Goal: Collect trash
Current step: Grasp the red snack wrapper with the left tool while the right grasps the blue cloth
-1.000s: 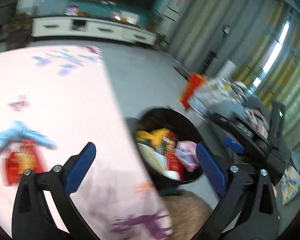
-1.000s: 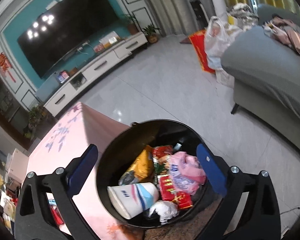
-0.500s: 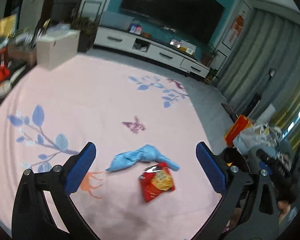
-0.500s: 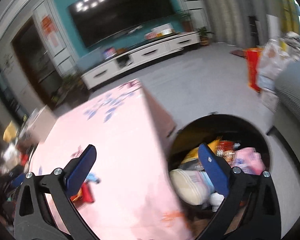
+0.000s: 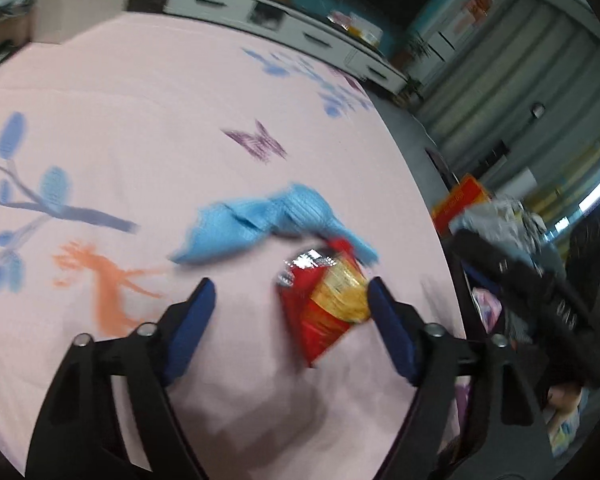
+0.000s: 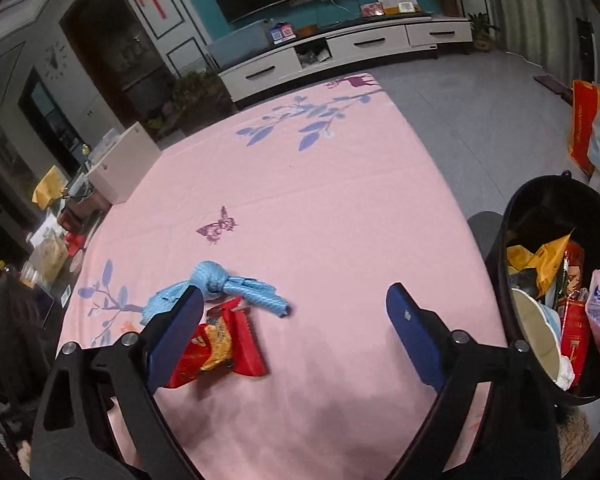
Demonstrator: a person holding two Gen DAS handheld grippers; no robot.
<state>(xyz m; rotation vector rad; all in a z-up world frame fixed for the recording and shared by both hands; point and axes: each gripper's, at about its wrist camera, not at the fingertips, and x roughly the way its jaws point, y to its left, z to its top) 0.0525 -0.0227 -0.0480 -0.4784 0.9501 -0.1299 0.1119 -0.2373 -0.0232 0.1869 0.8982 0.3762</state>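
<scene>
While crumpled, red snack wrapper point(image 5: 326, 312) shows yellow print.

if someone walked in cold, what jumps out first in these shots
A crumpled red and yellow snack wrapper lies on the pink floral tablecloth, touching a knotted light blue cloth just behind it. The open left tongs sit low around the wrapper. Off the table's right edge stands a round black trash bin, already loaded with wrappers and a paper cup.

Left hand-held gripper point(image 5: 290, 294) jaws apart, red snack packet point(image 5: 324, 304) between
</scene>
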